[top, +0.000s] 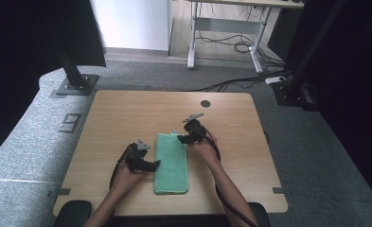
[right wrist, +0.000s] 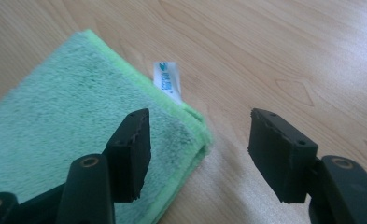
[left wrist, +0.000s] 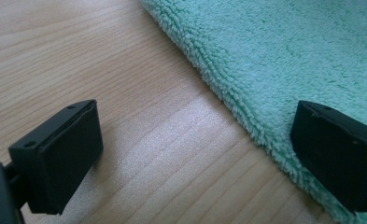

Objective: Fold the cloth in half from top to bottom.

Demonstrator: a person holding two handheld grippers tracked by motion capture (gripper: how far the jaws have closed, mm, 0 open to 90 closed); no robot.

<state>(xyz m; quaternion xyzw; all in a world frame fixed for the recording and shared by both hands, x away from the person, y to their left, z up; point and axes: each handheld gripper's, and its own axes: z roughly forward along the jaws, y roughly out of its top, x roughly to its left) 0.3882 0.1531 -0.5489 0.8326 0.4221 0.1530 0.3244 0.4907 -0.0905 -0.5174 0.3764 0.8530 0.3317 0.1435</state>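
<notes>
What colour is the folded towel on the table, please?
Mint green towel, with a brighter green hem; the right gripper view shows it best.

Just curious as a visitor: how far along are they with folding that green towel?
The green towel already lies folded into a narrow strip. The right gripper stands open around its far corner, the left gripper open over its side edge. Neither grips yet, so any further fold remains.

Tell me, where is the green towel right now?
In the high view the towel lies folded on the table near its front edge, between the left tongs at its left edge and the right tongs at its far right corner.
</notes>
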